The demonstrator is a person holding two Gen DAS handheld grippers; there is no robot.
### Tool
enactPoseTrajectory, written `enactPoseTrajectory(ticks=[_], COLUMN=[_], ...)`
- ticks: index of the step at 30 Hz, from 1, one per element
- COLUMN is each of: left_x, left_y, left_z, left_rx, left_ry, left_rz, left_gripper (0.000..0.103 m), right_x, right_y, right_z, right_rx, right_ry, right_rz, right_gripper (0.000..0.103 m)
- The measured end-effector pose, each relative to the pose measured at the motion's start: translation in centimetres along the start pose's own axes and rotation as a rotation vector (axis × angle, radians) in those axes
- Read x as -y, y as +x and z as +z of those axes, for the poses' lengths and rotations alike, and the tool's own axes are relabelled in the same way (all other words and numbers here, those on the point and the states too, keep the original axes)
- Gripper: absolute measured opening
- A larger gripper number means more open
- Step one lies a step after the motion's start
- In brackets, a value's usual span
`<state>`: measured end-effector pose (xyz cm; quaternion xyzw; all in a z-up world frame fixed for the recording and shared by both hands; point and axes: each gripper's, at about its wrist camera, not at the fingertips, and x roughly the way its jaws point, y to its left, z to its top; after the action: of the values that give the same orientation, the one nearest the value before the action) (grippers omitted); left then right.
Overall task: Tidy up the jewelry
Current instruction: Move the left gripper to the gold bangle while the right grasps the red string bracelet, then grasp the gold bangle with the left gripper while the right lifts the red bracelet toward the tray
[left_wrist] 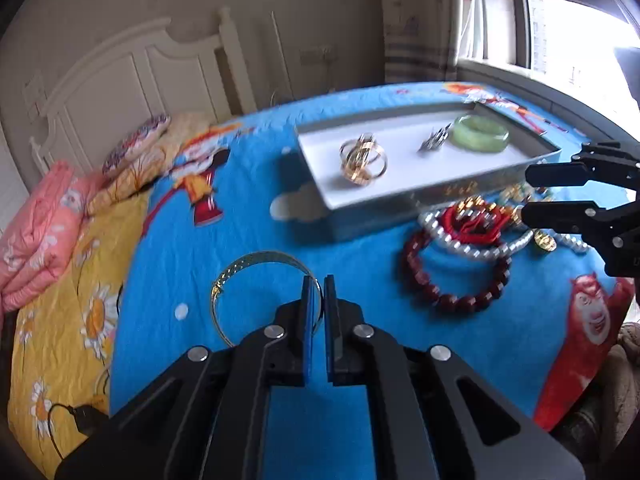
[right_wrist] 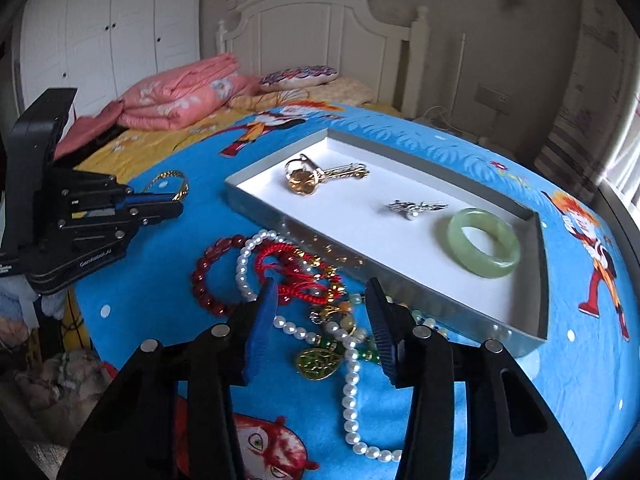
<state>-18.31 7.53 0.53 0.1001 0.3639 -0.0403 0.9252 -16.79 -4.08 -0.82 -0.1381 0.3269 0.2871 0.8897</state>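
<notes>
My left gripper [left_wrist: 319, 282] is shut on the rim of a gold mesh bangle [left_wrist: 240, 268] that lies on the blue cartoon cloth [left_wrist: 200, 248]. In the right wrist view the same left gripper [right_wrist: 176, 204] pinches the bangle [right_wrist: 168, 179]. My right gripper [right_wrist: 322, 286] stands open over a tangled pile: a red cord bracelet [right_wrist: 296, 276], a pearl necklace [right_wrist: 352, 380] and a gold pendant [right_wrist: 318, 364]. Its pads touch none of them. A red bead bracelet [right_wrist: 208, 276] lies left of the pile.
A white tray [right_wrist: 256, 200] behind the pile holds gold jewelry [right_wrist: 304, 178], a silver brooch [right_wrist: 416, 208] and a green jade bangle [right_wrist: 484, 242]. Beyond the cloth are a bed with a yellow sheet [left_wrist: 60, 340], a pink quilt [right_wrist: 180, 96] and a white headboard [right_wrist: 320, 32].
</notes>
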Motion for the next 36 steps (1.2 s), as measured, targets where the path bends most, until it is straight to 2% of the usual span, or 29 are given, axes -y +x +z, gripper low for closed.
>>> enactPoseTrajectory(ticks=[2, 8, 12, 15, 21, 26, 30, 33, 35, 36], left_x=[-0.4, -1.3, -1.8, -1.6, -1.6, -1.7, -1.9, -2.1, -2.2, -2.3], left_y=[0.8, 1.2, 1.3, 1.2, 1.2, 1.2, 1.2, 1.2, 1.3, 1.3], left_z=[-0.5, -0.7, -0.9, -1.0, -0.9, -0.9, -0.9, -0.9, -0.9, -0.8], left_rx=[-0.036, -0.018, -0.019, -0.015, -0.012, -0.012, -0.015, -0.02, -0.027, -0.034], left_ry=[-0.015, -0.066, -0.1, -0.096, -0.095, -0.104, -0.116, -0.129, -0.136, -0.14], left_rz=[-0.016, -0.06, -0.088, -0.08, -0.074, -0.073, -0.069, -0.065, -0.063, -0.061], left_gripper=[0.005, 0.007, 0.008, 0.009, 0.01, 0.012, 0.015, 0.024, 0.042, 0.047], right_x=[-0.3, -0.6, -1.9, -2.7, -3.1, -3.0, -2.6, -2.0, -1.4, -1.2], right_y=[0.7, 2.1, 3.1, 3.6, 3.8, 3.5, 2.7, 1.6, 0.8, 0.5], right_z=[0.0, -0.2, 0.2, 0.7, 0.4, 0.5, 0.6, 0.8, 1.1, 1.2], right_rx=[-0.03, -0.108, -0.122, -0.111, -0.087, -0.061, -0.014, 0.035, 0.069, 0.084], right_ry=[-0.046, -0.156, -0.248, -0.287, -0.288, -0.278, -0.242, -0.199, -0.162, -0.144], right_rz=[-0.016, -0.075, -0.09, -0.13, -0.144, -0.155, -0.151, -0.147, -0.141, -0.141], right_gripper=[0.039, 0.039, 0.039, 0.039, 0.026, 0.005, 0.005, 0.005, 0.005, 0.005])
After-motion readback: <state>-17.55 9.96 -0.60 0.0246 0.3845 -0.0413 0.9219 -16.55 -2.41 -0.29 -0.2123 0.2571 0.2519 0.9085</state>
